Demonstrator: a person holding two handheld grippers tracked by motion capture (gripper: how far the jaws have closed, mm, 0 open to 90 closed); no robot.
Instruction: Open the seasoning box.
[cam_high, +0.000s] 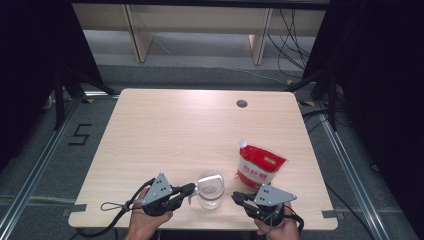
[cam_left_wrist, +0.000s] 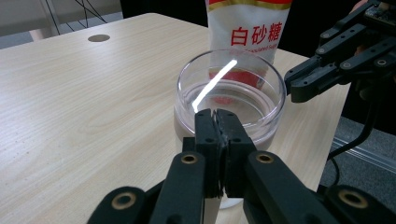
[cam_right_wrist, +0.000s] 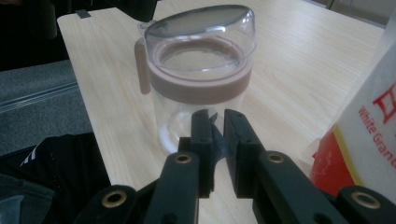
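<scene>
We note a pale wood-grain table (cam_high: 165, 130) filling the centre of the high view, with a round cable hole (cam_high: 242, 103) toward its upper right edge. Grey floor surrounds it (a "5" is taped at the left of the frame), metal rails run down both sides, and black curtains stand at upper left and upper right, with light shelving across the top.

At lower left of the high view the left gripper (cam_high: 189, 189) lies just beside the clear jar (cam_high: 210, 189), its tip at the jar's left side. In the left gripper view its jaws are pressed together with nothing between them, and they meet right at the near wall of the jar (cam_left_wrist: 229, 93); whether they touch the glass we cannot tell. The jar sits near the table's front edge, lower centre of the high view, with a pinkish collar and a clear lid (best seen in the right gripper view (cam_right_wrist: 201, 70)).

Right of the jar, the right gripper (cam_high: 235, 196) is close to it but apart. Its jaws stand nearly together, a narrow slit left, holding nothing. The red-and-white sugar bag (cam_high: 260, 166) lies just above it, at right centre.
</scene>
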